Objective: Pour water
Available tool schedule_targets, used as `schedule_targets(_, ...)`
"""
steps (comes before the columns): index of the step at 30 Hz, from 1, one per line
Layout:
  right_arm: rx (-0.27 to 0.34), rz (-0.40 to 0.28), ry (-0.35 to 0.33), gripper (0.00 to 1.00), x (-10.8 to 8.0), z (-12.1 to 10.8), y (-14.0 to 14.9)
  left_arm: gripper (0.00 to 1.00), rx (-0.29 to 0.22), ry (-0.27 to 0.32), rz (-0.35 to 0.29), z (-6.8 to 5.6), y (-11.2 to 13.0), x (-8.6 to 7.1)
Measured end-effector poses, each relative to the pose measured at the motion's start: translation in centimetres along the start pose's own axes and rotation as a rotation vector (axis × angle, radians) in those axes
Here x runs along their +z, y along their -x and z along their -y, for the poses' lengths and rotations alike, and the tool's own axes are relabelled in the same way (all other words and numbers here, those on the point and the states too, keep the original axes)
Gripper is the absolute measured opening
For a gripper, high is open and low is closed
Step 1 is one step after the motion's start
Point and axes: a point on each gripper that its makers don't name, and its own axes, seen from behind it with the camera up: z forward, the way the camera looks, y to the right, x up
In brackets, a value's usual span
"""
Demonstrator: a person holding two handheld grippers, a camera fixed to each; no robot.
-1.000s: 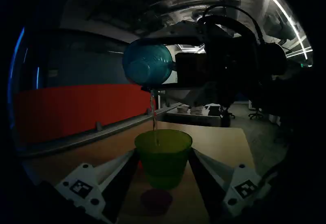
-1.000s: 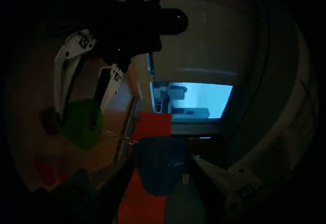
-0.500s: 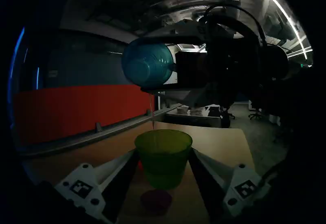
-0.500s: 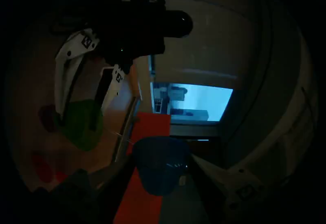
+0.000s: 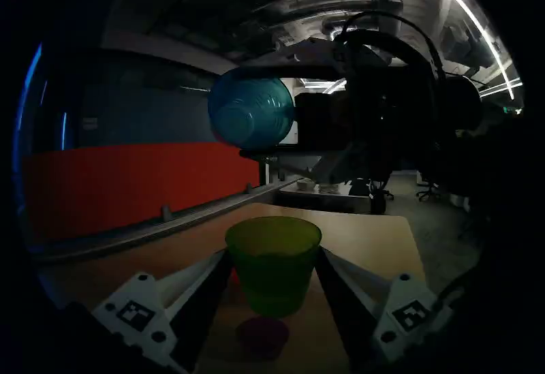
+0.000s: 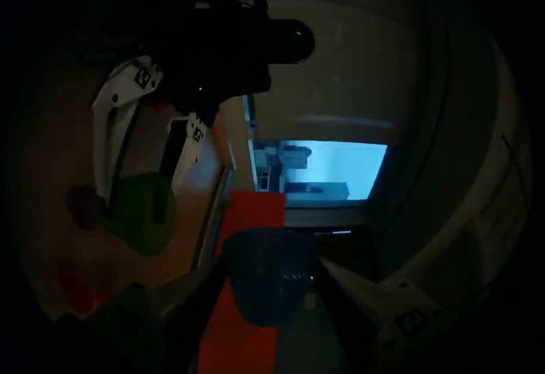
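**Two light cups, each gripped at the wall**

Our left tool [image 5: 272, 257] is clamped on the green cup [image 5: 274, 275], which is upright above the worktop [image 5: 368, 238]. Our right tool [image 6: 270, 270] is clamped on the blue cup [image 5: 251, 112], which lies tipped on its side, higher than the green one. We judge both to be thin, light plastic that dents easily, so a gentle mid-wall hold suits them.

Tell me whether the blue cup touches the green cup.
Apart. The left gripper view shows the blue cup tipped above the green cup, with a clear gap between them.
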Motion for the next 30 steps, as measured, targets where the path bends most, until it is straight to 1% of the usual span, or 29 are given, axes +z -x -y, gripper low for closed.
schedule_targets(8, 0.074, -0.005, 0.023, 0.96, -0.5, -0.1, 0.2, 0.84, -0.001, -0.003, 0.002, 0.1, 0.2, 0.0)
schedule_targets(20, 0.26, -0.023, 0.042, 0.96, -1.2, 0.6, 0.4, 0.84, 0.002, -0.009, 0.007, 0.3, 0.1, -0.1)
schedule_targets(24, 0.337, -0.027, 0.043, 0.96, -1.5, 0.8, 0.5, 0.84, 0.002, -0.014, 0.009, 0.4, 0.3, -0.1)
schedule_targets(30, 0.473, -0.043, 0.049, 0.96, -2.1, 1.1, 0.6, 0.84, 0.002, -0.017, 0.012, 0.6, 0.3, -0.1)
